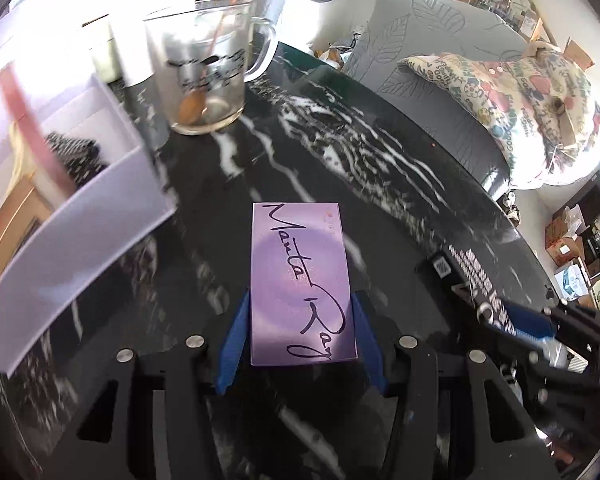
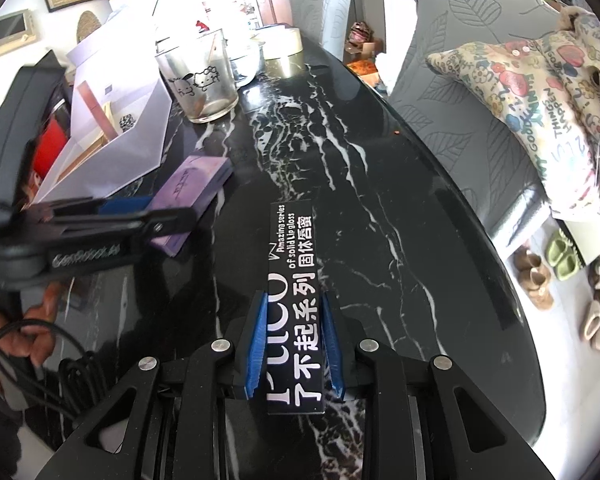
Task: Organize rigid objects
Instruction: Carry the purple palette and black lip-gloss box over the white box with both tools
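Left gripper point(image 1: 298, 344): jaws closed on purple box point(image 1: 300, 284), long axis pointing forward.
Right gripper point(image 2: 294, 344): jaws clamped on black lip gloss box point(image 2: 294, 292), lengthwise.
White organizer tray point(image 1: 100, 216): left-forward on table point(image 1: 340, 168), nearer left gripper.

Purple box point(image 1: 302, 284) lies near on the table point(image 1: 380, 200), long box point(image 2: 294, 304) to its right, open tray point(image 1: 80, 216) left, glass mug point(image 1: 204, 76) far behind.

Both wrist views look forward, close over the marble table point(image 1: 340, 152), sharing the glass mug point(image 2: 200, 80).
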Tool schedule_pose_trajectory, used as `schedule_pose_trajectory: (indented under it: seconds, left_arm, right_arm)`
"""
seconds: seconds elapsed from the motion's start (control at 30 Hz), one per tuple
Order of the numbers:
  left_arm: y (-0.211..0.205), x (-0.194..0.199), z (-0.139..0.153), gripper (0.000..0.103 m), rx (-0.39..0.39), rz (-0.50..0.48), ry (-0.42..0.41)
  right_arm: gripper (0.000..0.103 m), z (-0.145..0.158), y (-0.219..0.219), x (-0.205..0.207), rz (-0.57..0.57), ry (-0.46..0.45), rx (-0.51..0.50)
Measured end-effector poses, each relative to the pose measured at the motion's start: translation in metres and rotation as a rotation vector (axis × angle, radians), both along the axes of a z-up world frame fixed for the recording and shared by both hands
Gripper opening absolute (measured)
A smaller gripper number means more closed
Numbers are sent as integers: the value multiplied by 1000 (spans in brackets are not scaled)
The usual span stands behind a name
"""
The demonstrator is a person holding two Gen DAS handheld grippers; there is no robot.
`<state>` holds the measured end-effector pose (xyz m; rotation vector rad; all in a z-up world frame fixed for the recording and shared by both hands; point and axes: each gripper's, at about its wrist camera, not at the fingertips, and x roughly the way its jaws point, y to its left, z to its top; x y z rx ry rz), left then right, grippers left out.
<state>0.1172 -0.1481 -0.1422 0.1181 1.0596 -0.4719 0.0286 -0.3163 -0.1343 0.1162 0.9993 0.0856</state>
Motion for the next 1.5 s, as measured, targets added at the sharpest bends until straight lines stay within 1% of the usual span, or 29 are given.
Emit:
schedule_pose_trajectory:
  seconds: [0.17,0.27,0.37,0.47,0.63,0.8,1.13,1.5]
  left_arm:
    - [13,-7,6,50,-60,-7,-28]
    - [13,-6,10,50,-54,1,-32]
    - [15,-8,11,50,-65,2,-22]
    - [17,-13,12,50,-54,5,-23]
    - [32,-21,10,50,-52,27,-14]
    - [51,-32,13,50,-74,50,-21]
    - [86,-52,30,50,-89,112,-62]
    - [140,-74,44,50,-83,226,-104]
  right_arm:
    - [26,0,3,-5,-4,-3,4]
    - [26,0,4,-8,-8,-1,3]
    - [26,1,4,-10,-7,-2,5]
    - [26,2,6,-12,-3,-11,1]
    - [25,5,12,-15,1,-41,4]
    - [25,11,24,-17,20,-55,2]
    - [25,22,60,-18,102,-74,11]
    - [25,30,116,-16,237,-97,9]
